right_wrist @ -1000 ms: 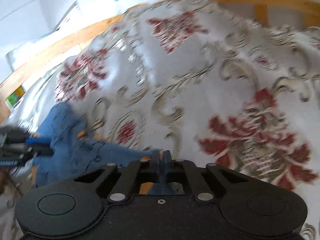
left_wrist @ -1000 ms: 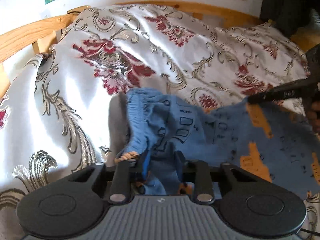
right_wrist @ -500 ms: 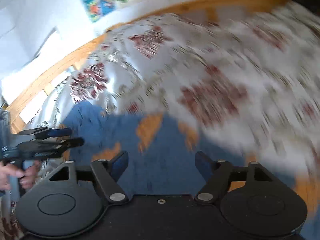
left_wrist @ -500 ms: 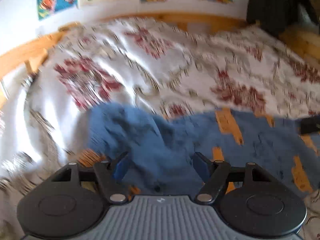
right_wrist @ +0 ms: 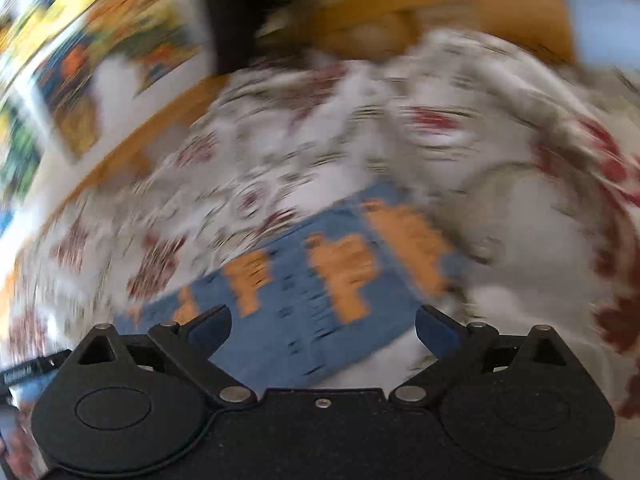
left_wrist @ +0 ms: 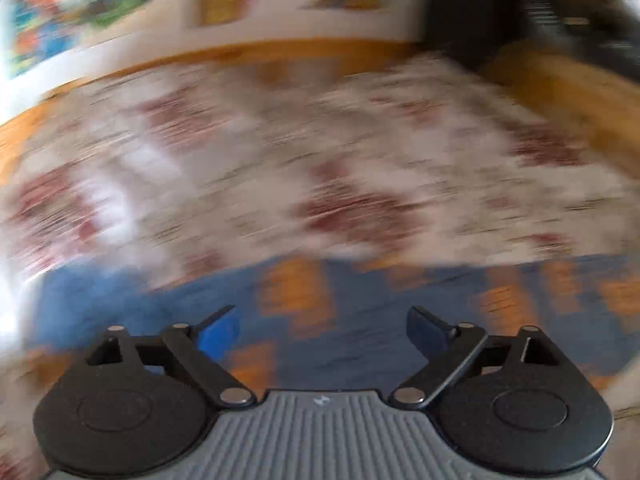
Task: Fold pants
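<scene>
Pants (left_wrist: pixel 360 320) on the bedspread (left_wrist: pixel 320 168), just ahead of the left gripper (left_wrist: pixel 322 326) and the right gripper (right_wrist: pixel 323 326), nothing between either pair of fingers. Bed frame (left_wrist: pixel 280 50) behind the bedspread; pictures (left_wrist: pixel 80 8) on the wall above it. Left gripper at the right view's lower left edge.

Left hand-held gripper (left_wrist: pixel 320 330) spread wide with nothing between its fingers, pants (left_wrist: pixel 360 320) flat on the bed (left_wrist: pixel 320 160) just ahead, open bedspread beyond, wooden rail (left_wrist: pixel 240 52) and wall at the far edge, right hand-held gripper (right_wrist: pixel 323 328) likewise spread over pants, blurred.
</scene>
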`<state>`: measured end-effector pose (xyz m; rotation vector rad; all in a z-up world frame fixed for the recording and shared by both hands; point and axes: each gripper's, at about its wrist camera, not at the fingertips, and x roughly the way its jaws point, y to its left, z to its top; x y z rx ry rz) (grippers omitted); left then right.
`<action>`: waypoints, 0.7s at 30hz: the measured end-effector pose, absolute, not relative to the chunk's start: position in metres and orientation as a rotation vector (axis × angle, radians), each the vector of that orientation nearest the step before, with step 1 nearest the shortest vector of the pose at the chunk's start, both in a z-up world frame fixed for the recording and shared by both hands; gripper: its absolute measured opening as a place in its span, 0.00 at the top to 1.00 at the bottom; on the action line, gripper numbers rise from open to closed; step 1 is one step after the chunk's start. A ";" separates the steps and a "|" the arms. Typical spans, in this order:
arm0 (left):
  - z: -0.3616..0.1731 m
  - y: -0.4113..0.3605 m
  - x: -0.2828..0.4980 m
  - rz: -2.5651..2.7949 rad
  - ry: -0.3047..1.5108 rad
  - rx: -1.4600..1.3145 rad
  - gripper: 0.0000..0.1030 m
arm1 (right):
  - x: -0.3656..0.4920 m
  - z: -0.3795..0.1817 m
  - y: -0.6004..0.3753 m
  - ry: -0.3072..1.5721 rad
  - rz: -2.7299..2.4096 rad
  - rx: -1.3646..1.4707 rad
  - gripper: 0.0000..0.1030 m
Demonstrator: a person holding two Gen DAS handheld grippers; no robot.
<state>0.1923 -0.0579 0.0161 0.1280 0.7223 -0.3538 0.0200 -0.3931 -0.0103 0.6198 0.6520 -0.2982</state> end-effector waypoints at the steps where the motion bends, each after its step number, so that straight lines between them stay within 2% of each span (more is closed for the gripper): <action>1: 0.020 -0.085 0.195 -0.441 0.716 0.134 0.02 | 0.018 -0.014 -0.403 0.646 -0.326 0.656 0.04; 5: 0.023 -0.175 0.200 -0.746 0.725 0.169 0.00 | 0.009 -0.028 -0.446 0.619 -0.351 0.813 0.05; 9: 0.001 -0.232 0.192 -0.965 0.748 0.237 0.00 | 0.012 -0.036 -0.466 0.586 -0.321 0.920 0.06; 12: -0.025 -0.259 0.182 -0.993 0.782 0.334 0.03 | 0.021 -0.040 -0.470 0.597 -0.335 0.899 0.21; 14: -0.042 -0.266 0.185 -0.953 0.821 0.370 0.03 | 0.027 -0.043 -0.466 0.623 -0.339 0.882 0.42; 17: -0.053 -0.259 0.186 -0.947 0.835 0.337 0.02 | 0.035 -0.045 -0.460 0.665 -0.394 0.811 0.56; 19: -0.052 -0.254 0.185 -0.949 0.834 0.328 0.01 | 0.040 -0.046 -0.456 0.670 -0.422 0.789 0.57; 21: -0.052 -0.253 0.182 -0.949 0.837 0.331 0.01 | 0.039 -0.046 -0.454 0.660 -0.435 0.788 0.69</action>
